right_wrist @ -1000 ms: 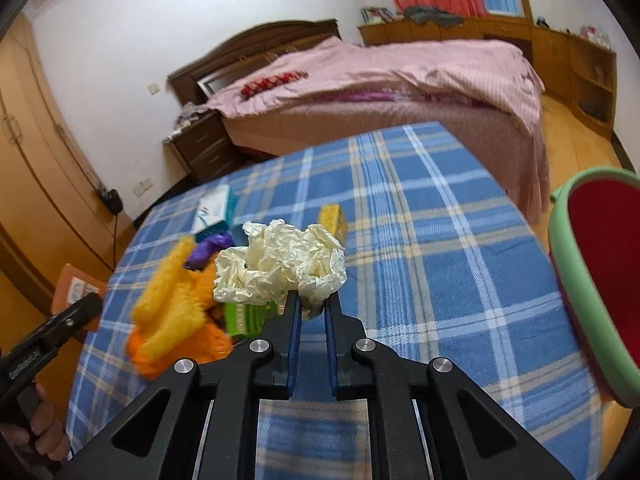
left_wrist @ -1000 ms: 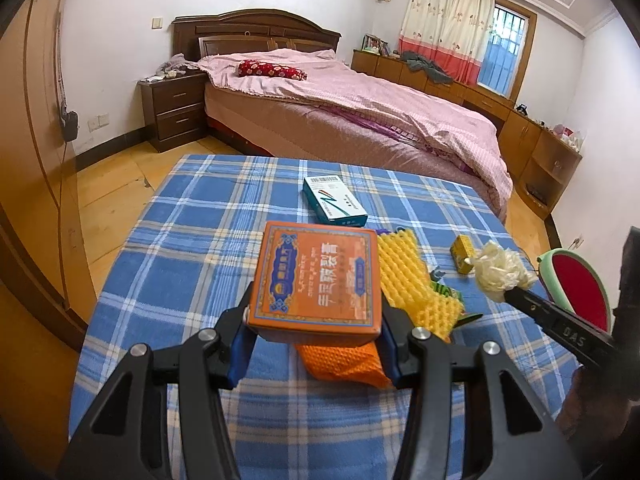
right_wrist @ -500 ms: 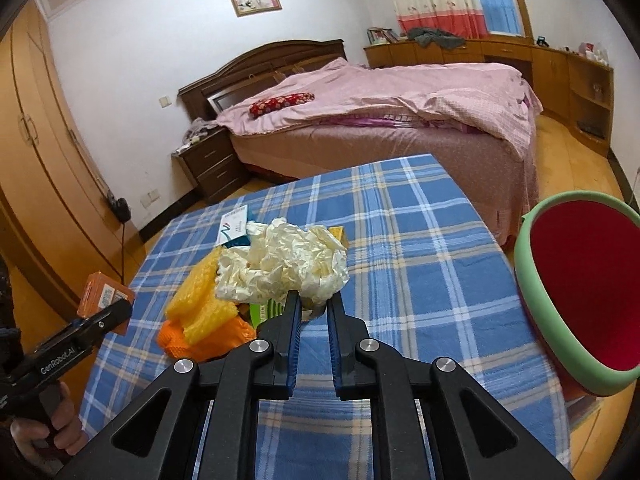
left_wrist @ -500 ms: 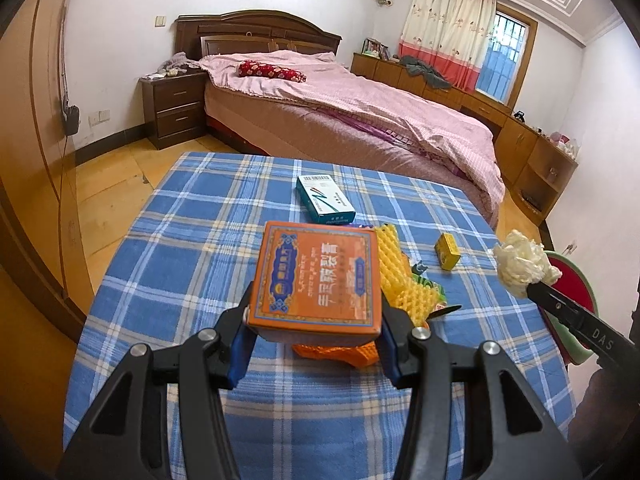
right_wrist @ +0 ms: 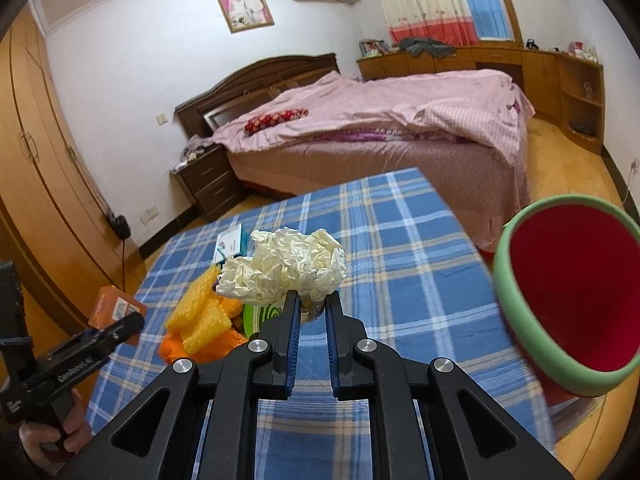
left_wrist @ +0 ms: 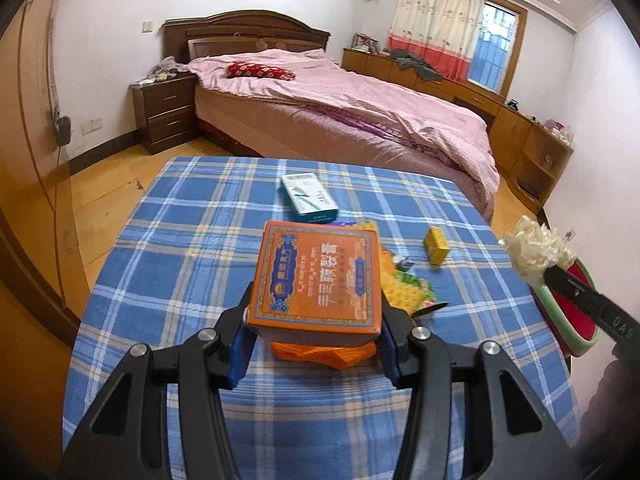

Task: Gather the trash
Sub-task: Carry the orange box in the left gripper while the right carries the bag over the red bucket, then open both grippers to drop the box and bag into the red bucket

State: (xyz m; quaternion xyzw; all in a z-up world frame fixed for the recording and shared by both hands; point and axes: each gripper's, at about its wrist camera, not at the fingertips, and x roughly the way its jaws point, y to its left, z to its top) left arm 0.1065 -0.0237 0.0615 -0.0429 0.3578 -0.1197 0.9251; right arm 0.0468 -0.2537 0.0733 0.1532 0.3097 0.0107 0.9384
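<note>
From the left wrist view, the left tool (left_wrist: pixel 316 320) is clenched on an orange box (left_wrist: pixel 318 276), gripped by its two side faces so it rides flat and clear above the counter (left_wrist: pixel 192 240) with its checked blue cloth. Under and beyond it the rest of the trash lies close together: orange and yellow foam netting (left_wrist: pixel 394 288), a green wrapper (left_wrist: pixel 418 286), a teal-and-white box (left_wrist: pixel 308 198) farther back, and a small yellow box (left_wrist: pixel 437 245) set apart to the right. At the right edge the right tool (left_wrist: pixel 554 270) carries a crumpled paper ball (left_wrist: pixel 534 250) over the counter's rim, with the red bin (left_wrist: pixel 572 312) just below it. From the right wrist view, the right tool (right_wrist: pixel 312 300) pinches the paper ball (right_wrist: pixel 284 270) by its lower edge, jaws nearly together, so the wad stands above the tips. The green-rimmed red bin (right_wrist: pixel 516 312) sits off the counter's (right_wrist: pixel 400 240) right side, mouth tilted toward the camera, probably the drop target. The left tool (right_wrist: pixel 120 326) holds its box (right_wrist: pixel 114 308) at the far left.
</note>
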